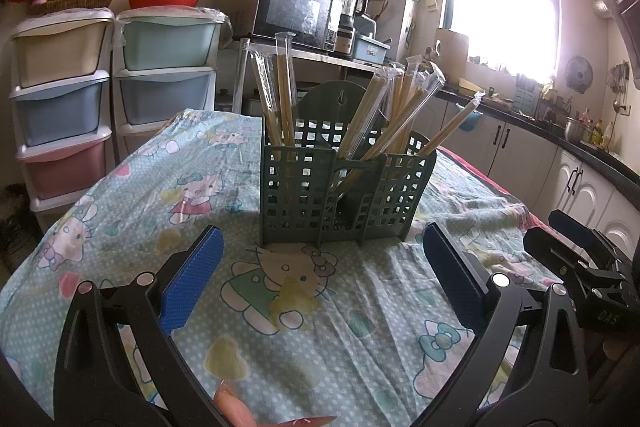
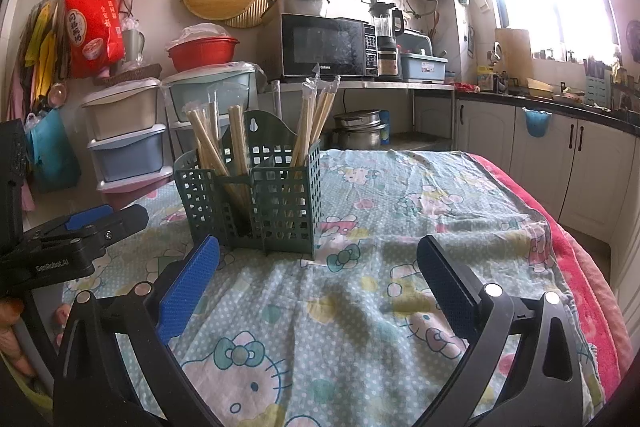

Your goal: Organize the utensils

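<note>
A green slotted utensil caddy (image 1: 344,187) stands upright on the cartoon-print tablecloth (image 1: 200,187). Several plastic-wrapped wooden chopsticks (image 1: 280,99) lean in its compartments, some left, more to the right (image 1: 400,115). My left gripper (image 1: 322,251) is open just short of the caddy, with nothing between its blue pads. In the right wrist view the same caddy (image 2: 256,195) holds the chopsticks (image 2: 312,123). My right gripper (image 2: 318,259) is open and empty, to the caddy's right and nearer than it. Each gripper shows at the edge of the other's view: the right one (image 1: 576,259), the left one (image 2: 80,231).
Stacked pastel drawer units (image 1: 64,107) stand left of the table, a microwave (image 2: 324,45) and blender (image 2: 386,35) behind it. White kitchen cabinets (image 2: 560,155) run along the right under a bright window. A pink blanket (image 2: 580,267) hangs off the table's right edge. Fingertips (image 1: 240,407) show below.
</note>
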Demonstrator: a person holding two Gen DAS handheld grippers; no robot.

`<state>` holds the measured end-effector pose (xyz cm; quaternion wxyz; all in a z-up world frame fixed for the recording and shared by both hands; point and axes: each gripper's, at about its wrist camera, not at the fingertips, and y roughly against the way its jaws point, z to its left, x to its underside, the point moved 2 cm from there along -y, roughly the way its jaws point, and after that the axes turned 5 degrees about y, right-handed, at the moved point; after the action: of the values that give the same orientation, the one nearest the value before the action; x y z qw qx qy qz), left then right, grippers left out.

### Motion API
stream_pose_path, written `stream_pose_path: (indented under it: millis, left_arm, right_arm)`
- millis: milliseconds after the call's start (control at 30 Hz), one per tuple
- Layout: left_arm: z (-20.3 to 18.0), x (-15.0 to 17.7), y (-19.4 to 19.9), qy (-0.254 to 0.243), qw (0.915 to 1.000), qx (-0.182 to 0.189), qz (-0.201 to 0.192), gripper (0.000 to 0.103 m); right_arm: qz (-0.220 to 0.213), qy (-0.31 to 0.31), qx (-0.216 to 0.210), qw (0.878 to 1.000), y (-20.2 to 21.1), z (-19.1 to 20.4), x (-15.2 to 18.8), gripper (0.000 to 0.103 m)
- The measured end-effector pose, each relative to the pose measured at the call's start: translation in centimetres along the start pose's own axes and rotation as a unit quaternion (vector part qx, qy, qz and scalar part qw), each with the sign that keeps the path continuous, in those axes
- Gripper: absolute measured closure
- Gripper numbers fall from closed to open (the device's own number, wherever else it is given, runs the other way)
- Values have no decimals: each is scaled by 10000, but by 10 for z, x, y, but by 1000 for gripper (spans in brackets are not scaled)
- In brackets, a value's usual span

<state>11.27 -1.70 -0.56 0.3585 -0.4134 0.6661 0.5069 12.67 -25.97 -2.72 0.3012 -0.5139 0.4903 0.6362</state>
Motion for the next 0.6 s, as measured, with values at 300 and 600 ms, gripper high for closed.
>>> stream_pose_path:
  millis: [300,600]
  left_arm:
    - [0,1,0,10,10000,30,26,11]
    - [1,7,-8,60,9998,-39,201,11]
  right_arm:
    - [0,2,4,10000,0,0,1,7]
    - [-8,-15,9,10000,1,-2,0,7]
